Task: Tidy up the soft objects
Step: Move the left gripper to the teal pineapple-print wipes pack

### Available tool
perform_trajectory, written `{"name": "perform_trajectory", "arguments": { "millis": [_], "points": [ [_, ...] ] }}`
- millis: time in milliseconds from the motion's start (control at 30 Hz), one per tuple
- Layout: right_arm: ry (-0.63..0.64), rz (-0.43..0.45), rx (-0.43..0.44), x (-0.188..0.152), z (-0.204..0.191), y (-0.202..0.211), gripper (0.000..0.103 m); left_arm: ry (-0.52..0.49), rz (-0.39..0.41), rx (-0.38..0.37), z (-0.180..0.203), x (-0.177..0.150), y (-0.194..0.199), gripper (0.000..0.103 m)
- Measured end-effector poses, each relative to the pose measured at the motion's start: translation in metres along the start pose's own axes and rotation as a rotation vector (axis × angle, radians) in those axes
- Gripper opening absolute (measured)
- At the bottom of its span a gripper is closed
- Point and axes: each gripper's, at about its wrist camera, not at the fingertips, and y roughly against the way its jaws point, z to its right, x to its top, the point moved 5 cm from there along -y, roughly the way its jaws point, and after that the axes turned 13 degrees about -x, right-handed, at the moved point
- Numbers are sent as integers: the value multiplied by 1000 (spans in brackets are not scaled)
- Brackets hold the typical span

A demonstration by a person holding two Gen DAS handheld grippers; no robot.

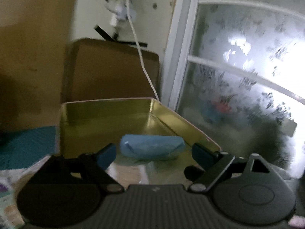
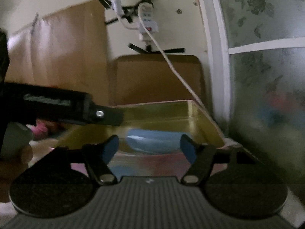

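A light blue soft block [image 1: 152, 148] lies inside an open gold metal tin [image 1: 106, 114]. My left gripper [image 1: 153, 152] is open, its blue-padded fingertips on either side of the block without touching it. In the right wrist view the same blue block [image 2: 152, 141] lies in the tin [image 2: 202, 118], and my right gripper [image 2: 149, 147] is open just in front of it. The left gripper's black body [image 2: 57, 106] reaches in from the left over the tin. A pink soft thing [image 2: 41, 129] lies at the left, partly hidden.
A brown cardboard box [image 1: 114, 70] stands behind the tin against the wall. A white cable [image 1: 141, 57] hangs from a taped power strip [image 2: 147, 26] down to the tin's far corner. A frosted window [image 1: 247, 66] is at the right. A teal mat [image 1: 26, 147] lies at the left.
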Motion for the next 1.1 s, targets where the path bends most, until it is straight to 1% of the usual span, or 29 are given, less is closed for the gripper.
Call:
{"name": "perform_trajectory", "arguments": {
  "millis": [33,100,133,167,233,333,400,500,567,600,633,733,833,900,1000,1100],
  "points": [
    [-14,-3,29,0,-6,6,68,8,9,1,-3,-3,12,90],
    [-13,-27,99,1,-24,10,58,32,20,19,-15,-14,43,90],
    [-1,-48,144,-1,-37,14,51,47,24,37,-22,-19,57,90],
    [10,-70,187,-3,-50,16,48,68,27,60,-32,-27,72,90],
    [32,-127,291,-12,-80,20,47,118,23,119,-54,-41,99,90],
    [84,-237,400,-31,-128,17,47,193,16,212,-85,-63,135,89],
    [140,-291,435,-42,-157,13,48,238,16,254,-102,-76,154,89],
    [192,-352,469,-51,-192,3,49,286,20,276,-119,-88,171,89],
    [203,-392,486,-55,-209,-8,49,301,22,272,-123,-93,176,89],
    [210,-406,483,-57,-215,-12,49,306,23,267,-125,-94,178,89],
    [220,-419,470,-59,-220,-19,51,308,24,263,-126,-97,179,89],
    [245,-422,431,-62,-230,-27,51,316,23,247,-127,-102,184,89],
    [244,-419,418,-63,-234,-31,45,324,22,228,-125,-106,184,89],
    [255,-415,412,-64,-233,-29,44,321,19,216,-123,-106,183,89],
    [290,-414,439,-65,-222,-15,44,309,6,182,-116,-105,179,89],
    [370,-421,515,-71,-204,9,44,290,-22,122,-106,-104,171,89]
  ]
}}
